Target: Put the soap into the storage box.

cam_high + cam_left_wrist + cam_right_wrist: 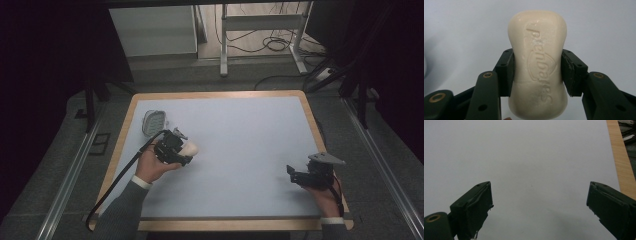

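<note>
**Ana:** Black pads (pixel 505 72) up close in the left gripper view, 2 of them pinching a cream soap bar (pixel 537 65) right across its narrow waist.

**Ben:** Sensible spot, I'd say. The bar bulges above and below the pinch, so it shouldn't slide out either way. Embossed lettering faces the camera, and it reads upside down from here.

**Ana:** From the high view, the left gripper (pixel 186 150) sits over the left part of the pale mat (pixel 240 130), the soap poking out past its tips. Whether the bar touches the mat or hangs just above it, I cannot tell.

**Ben:** Just beyond that hand, near the mat's far-left corner, lies a small oval soap dish (pixel 153 121). My guess: the bar is headed there, or has left it. Only a guess.

**Ana:** And the right gripper (pixel 293 175)?

**Ben:** Parked near the right edge, well apart from the action. Its own view shows the jaws spread wide with bare mat between them, wooden table rim (pixel 621 162) off to the side. Looks like it's waiting, out of the way.
</note>
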